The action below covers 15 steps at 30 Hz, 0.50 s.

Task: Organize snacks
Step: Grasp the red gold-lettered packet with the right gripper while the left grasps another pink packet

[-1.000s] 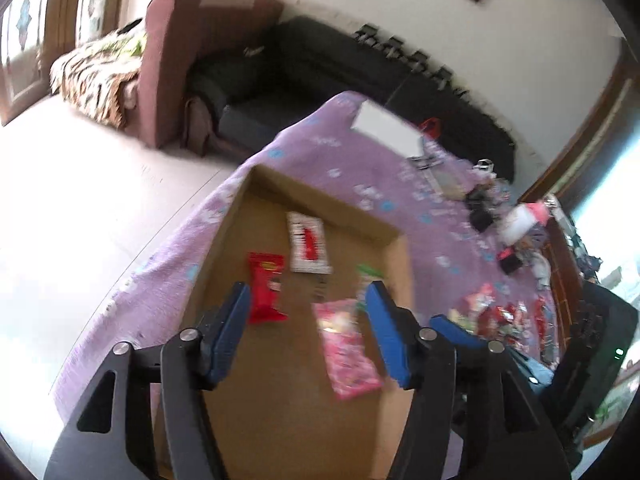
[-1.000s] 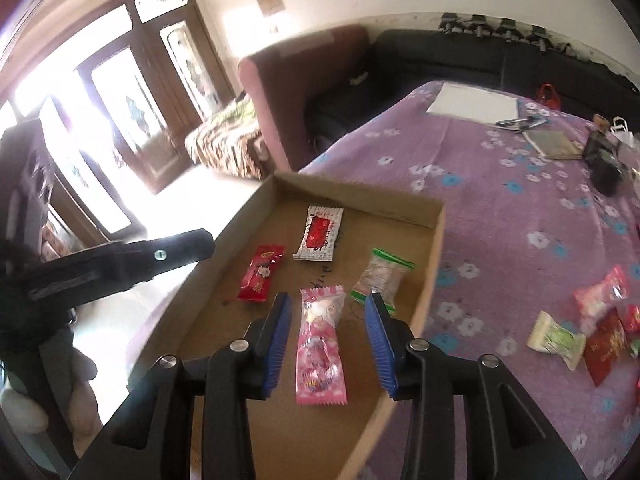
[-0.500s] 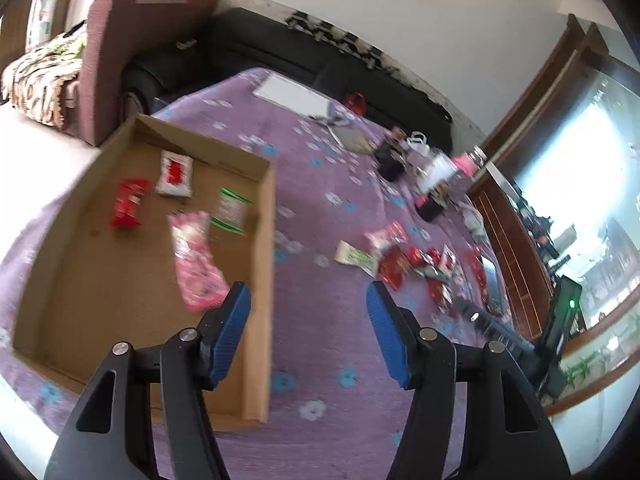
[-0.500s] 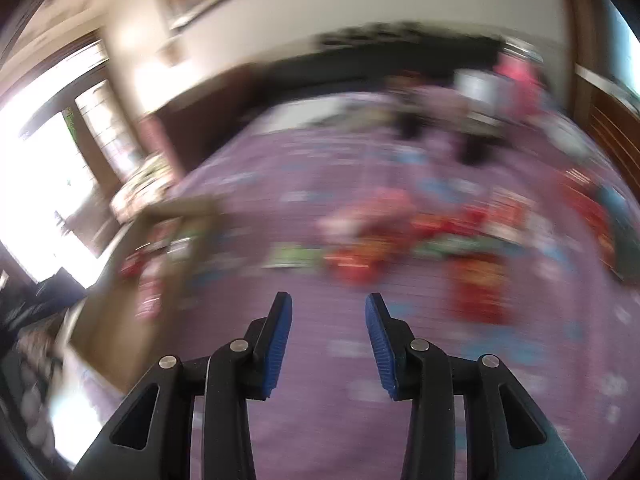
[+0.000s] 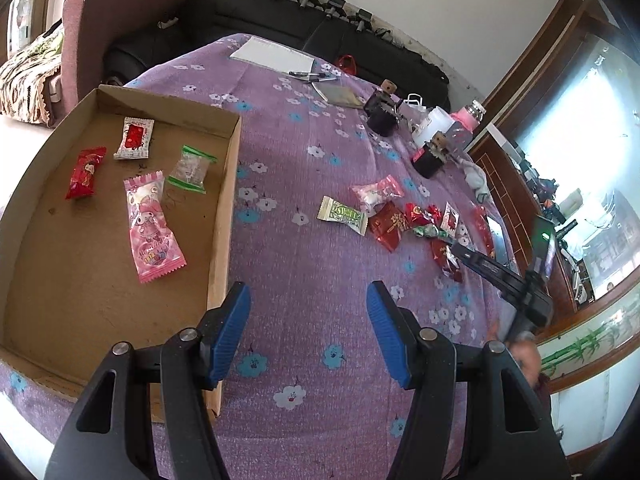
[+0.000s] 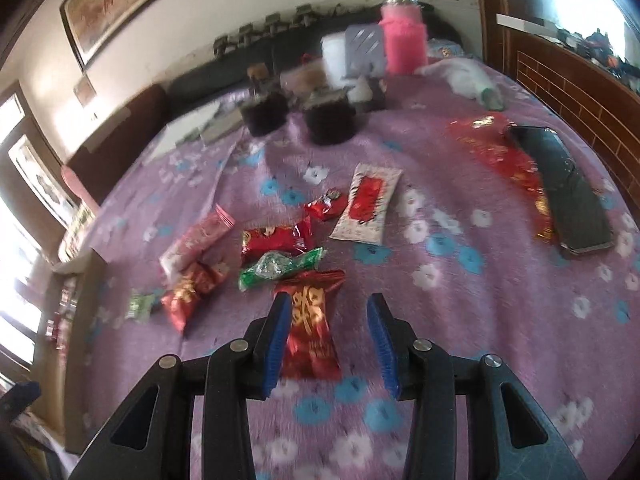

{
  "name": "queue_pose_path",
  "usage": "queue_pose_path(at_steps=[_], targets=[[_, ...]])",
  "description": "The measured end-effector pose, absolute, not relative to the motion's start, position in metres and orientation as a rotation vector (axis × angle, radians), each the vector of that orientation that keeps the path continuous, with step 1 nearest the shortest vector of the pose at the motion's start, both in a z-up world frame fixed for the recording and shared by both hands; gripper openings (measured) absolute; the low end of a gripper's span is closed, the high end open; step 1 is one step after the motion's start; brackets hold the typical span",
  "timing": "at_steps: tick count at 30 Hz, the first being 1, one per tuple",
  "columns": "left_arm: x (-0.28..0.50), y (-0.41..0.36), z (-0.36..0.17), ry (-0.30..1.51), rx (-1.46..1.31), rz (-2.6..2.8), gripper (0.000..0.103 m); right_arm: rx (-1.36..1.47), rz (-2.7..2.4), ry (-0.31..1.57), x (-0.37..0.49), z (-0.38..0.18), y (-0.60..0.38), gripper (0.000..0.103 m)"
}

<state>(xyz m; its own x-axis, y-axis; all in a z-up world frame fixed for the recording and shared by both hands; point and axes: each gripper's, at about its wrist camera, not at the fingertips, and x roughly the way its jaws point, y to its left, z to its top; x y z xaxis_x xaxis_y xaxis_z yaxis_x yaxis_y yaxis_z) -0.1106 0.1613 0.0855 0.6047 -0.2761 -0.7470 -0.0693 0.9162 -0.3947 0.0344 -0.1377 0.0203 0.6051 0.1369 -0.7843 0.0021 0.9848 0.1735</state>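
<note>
A cardboard tray [image 5: 224,216] on the left holds several snacks, among them a long pink packet [image 5: 154,228] and a red one [image 5: 86,172]. My left gripper [image 5: 308,328] is open and holds nothing, over the purple cloth just right of the tray's wall. Loose snacks [image 5: 392,216] lie in a heap further right. My right gripper [image 6: 328,320] stands open above that heap. A red packet with gold characters [image 6: 312,328] lies under its gap, nearer the left finger, and the pads do not press it. A green foil candy [image 6: 280,266] sits just beyond.
A dark phone [image 6: 560,188] and a red wrapper [image 6: 500,156] lie at the right. Two black jars [image 6: 328,120], a pink bottle [image 6: 402,40] and a white container [image 6: 334,54] stand at the back. A notepad [image 5: 272,54] and pens [image 5: 312,76] lie far off, before a black sofa [image 5: 256,12].
Both grippers have swung right, away from the tray. The right one has left the pink packet lying in the tray and now hovers over the loose heap.
</note>
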Motion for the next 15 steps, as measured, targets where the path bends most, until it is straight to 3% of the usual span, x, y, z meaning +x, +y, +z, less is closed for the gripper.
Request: queue_pose_path(at_steps=[4, 9, 15], targets=[[-0.109, 0.159, 0.085, 0.928, -0.408, -0.139, 0.059, 0.136, 0.075, 0.948, 0.04, 0.007, -0.123, 0.042], [-0.092, 0.146, 0.086, 0.952, -0.374, -0.156, 0.059, 0.151, 0.073, 0.922, 0.025, 0.007, -0.127, 0.032], [-0.037, 0.121, 0.086, 1.056, -0.396, -0.204, 0.059, 0.24, 0.113, 0.908, 0.016, 0.003, -0.141, 0.032]])
